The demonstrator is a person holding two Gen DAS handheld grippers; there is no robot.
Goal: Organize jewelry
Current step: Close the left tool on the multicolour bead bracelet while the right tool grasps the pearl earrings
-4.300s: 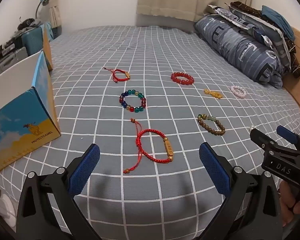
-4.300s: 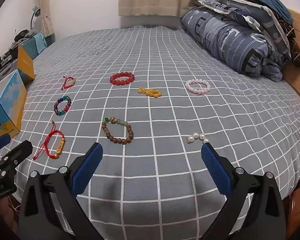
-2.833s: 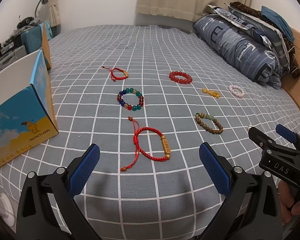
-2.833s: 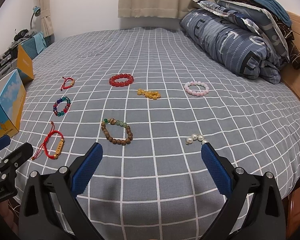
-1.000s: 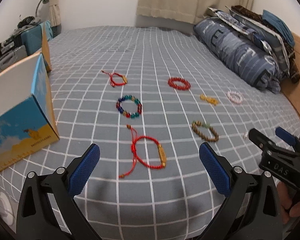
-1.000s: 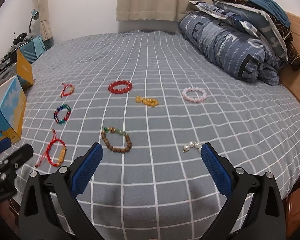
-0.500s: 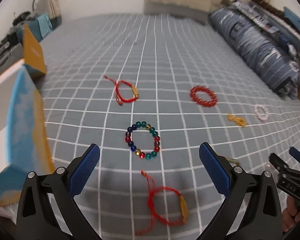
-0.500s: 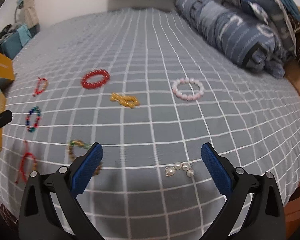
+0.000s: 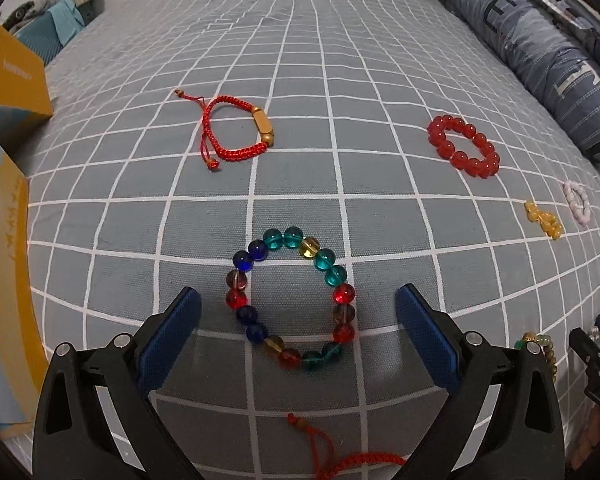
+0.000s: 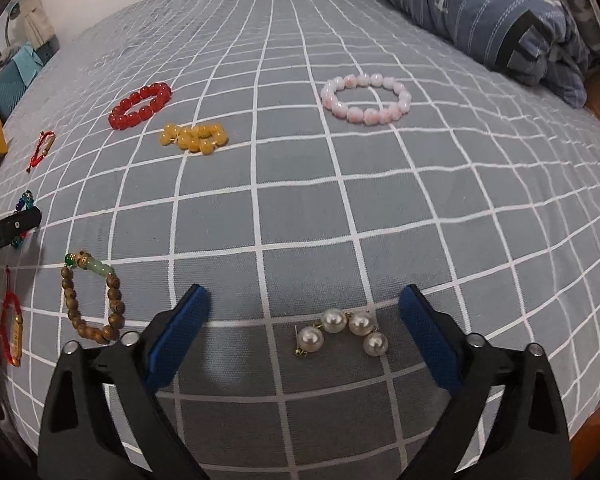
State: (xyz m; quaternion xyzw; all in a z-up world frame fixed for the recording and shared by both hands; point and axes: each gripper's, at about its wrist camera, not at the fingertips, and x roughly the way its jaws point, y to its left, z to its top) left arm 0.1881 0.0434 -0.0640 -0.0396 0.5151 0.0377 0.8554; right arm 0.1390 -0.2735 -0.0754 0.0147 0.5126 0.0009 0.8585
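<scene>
While dropping from the wide look across the bed of a second ago into a steep downward tilt, closing in on two pieces at once. Multicolour bead bracelet [image 9: 292, 300] flat on the checked bedspread [image 9: 300, 60], now large and central in the left view, framed by the left gripper [image 9: 298, 294] with jaws wide apart, pads at 9 and 3 o'clock of the ring, touching nothing. Pearl earrings [image 10: 342, 334] clustered between the blue pads of the right gripper [image 10: 305, 294], nearer the 3 o'clock pad, clear of both; jaws there wide but beginning to close, nothing pinched yet. Outward from the bead bracelet: red cord bracelet [image 9: 236, 132] at 11 o'clock, red bead bracelet [image 9: 464, 146] at 2 o'clock, yellow beads [image 9: 544, 220] toward 3 o'clock, blue-and-yellow box [image 9: 4, 280] at 9 o'clock. Outward from the pearls: wooden bead bracelet [image 10: 90, 300] at 9 o'clock, pink bracelet [image 10: 366, 98] at 12 o'clock. Judged from this: surveying over, first two picks chosen, yet nothing gathered – sorting barely begun. Probably needing a final descent to the fabric and a careful pinch, small round pearls being apt to roll.
</scene>
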